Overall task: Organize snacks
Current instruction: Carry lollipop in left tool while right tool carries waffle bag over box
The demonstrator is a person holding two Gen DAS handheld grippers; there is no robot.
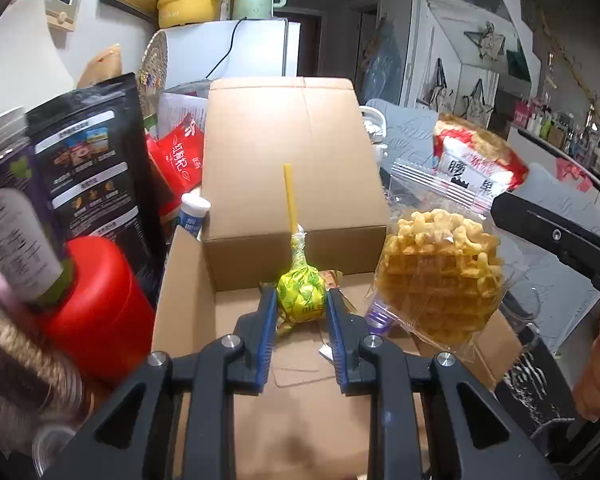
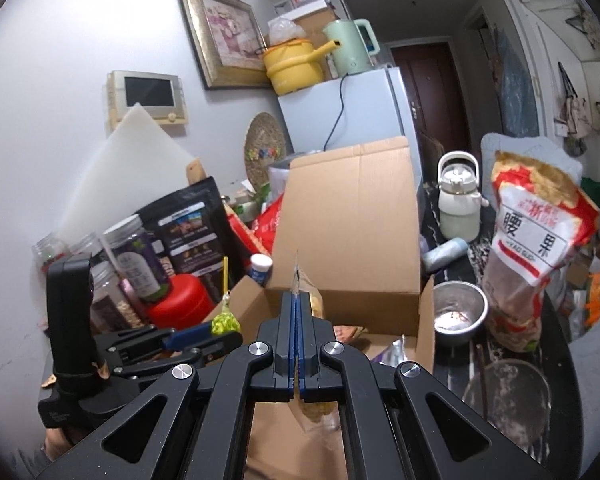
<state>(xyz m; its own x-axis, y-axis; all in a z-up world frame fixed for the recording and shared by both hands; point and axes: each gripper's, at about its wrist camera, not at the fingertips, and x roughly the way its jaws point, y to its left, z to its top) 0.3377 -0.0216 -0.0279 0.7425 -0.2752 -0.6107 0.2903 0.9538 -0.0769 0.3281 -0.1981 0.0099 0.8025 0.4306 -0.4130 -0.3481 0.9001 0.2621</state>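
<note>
My left gripper (image 1: 301, 300) is shut on a lollipop (image 1: 301, 294) in a yellow-green wrapper, its yellow stick pointing up, held over the open cardboard box (image 1: 188, 292). The lollipop also shows in the right wrist view (image 2: 225, 321). My right gripper (image 2: 299, 300) is shut on the edge of a clear packet of waffle cookies (image 1: 440, 276), seen edge-on in its own view (image 2: 314, 300), and holds it above the box's right side (image 2: 426, 320). The right gripper's body (image 1: 556, 236) enters the left wrist view from the right.
Left of the box stand a red canister (image 1: 96, 304), a black snack pouch (image 1: 96, 168) and clear jars (image 1: 8, 208). A red-and-white cashew bag (image 2: 536, 248), a steel bowl (image 2: 458, 312) and a white kettle (image 2: 458, 200) are on the right. A fridge (image 2: 352, 120) stands behind.
</note>
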